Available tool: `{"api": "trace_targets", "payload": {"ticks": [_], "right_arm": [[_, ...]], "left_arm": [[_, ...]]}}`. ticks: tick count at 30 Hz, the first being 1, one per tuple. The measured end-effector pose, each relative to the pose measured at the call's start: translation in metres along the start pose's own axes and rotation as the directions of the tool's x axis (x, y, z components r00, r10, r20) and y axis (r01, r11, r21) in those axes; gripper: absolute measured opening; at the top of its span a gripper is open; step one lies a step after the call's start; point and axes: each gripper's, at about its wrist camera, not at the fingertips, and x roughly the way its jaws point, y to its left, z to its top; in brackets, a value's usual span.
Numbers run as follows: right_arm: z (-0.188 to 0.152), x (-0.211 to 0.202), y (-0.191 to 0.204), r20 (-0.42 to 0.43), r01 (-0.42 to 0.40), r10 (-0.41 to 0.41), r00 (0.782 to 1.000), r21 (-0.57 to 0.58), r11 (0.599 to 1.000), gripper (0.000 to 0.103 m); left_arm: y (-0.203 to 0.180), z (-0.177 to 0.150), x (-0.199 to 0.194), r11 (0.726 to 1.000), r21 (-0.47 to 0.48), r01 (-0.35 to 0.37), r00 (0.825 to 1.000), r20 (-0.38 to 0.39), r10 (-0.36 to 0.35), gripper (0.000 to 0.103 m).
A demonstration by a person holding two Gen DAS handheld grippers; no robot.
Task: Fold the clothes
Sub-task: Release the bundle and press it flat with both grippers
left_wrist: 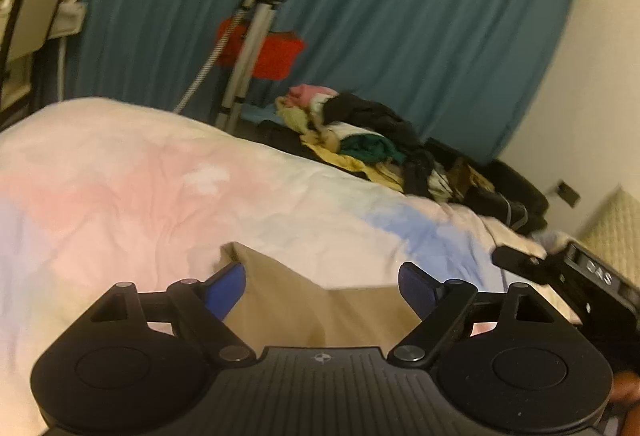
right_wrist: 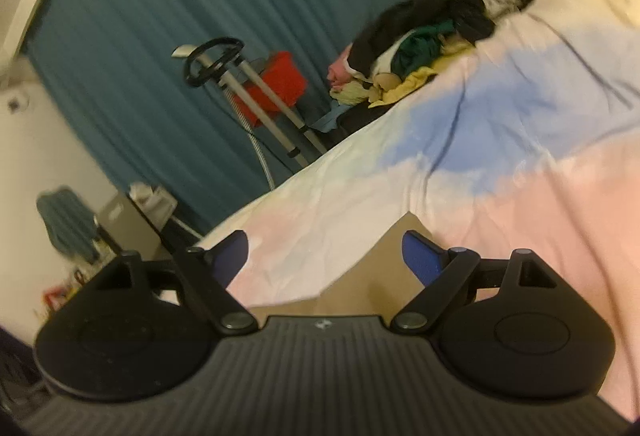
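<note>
We're over a bed (left_wrist: 120, 172) w/ a crumpled pastel cover, pink, white & a blue patch, filling most of both views. Our left claw (left_wrist: 322, 286) is released, blue pads wide apart; the tan garment (left_wrist: 316, 312) lies flat on the cover at the near edge of the bed, under & between the pads, neither pad pressing it. Our right claw (right_wrist: 326, 260) is likewise released, over another corner of that tan garment (right_wrist: 360, 276); pads apart, nothing pinched. At the far edge of the bed sits a heap of unfolded clothes (left_wrist: 360, 132), black, green, yellow, pink, partly on sth dark we can't make out. Behind the bed a teal curtain (left_wrist: 360, 4) covers most of the back wall; in front of it a tripod-like stand (left_wrist: 252, 36) w/ a ribbed hose, and a red bin (left_wrist: 276, 54). Pale wall either side of the curtain. The right-wrist view shows cluttered furniture (right_wrist: 120, 220) off the bed's edge, too blurred for detail. Both views are motion-blurred.
</note>
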Motion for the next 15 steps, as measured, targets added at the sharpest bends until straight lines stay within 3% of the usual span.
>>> {"api": "trace_targets", "payload": {"ticks": [2,6,8,11,15], "right_arm": [[-0.009,-0.002,0.003,-0.019,0.015,-0.016,1.0,-0.056,0.998,0.081],[-0.028,0.012,0.006,-0.095,0.042,-0.057,0.994,-0.152,0.987,0.046],[-0.034,0.028,0.006,-0.123,0.059,-0.085,0.989,-0.203,0.977,0.038],[-0.044,0.057,0.005,-0.139,0.08,-0.118,0.983,-0.249,0.965,0.035],[-0.054,0.081,-0.008,-0.143,0.116,-0.152,0.978,-0.23,0.966,0.029]], "left_arm": [[-0.003,-0.006,0.001,0.999,0.032,-0.001,1.0,-0.02,0.002,0.085],[-0.002,-0.016,0.023,0.997,0.066,-0.039,0.996,-0.078,0.044,0.085],[0.002,-0.02,0.039,0.995,0.073,-0.066,0.992,-0.103,0.073,0.085],[0.008,-0.022,0.066,0.99,0.083,-0.116,0.984,-0.128,0.126,0.085],[0.009,-0.027,0.095,0.978,0.118,-0.173,0.969,-0.157,0.19,0.085]]}}
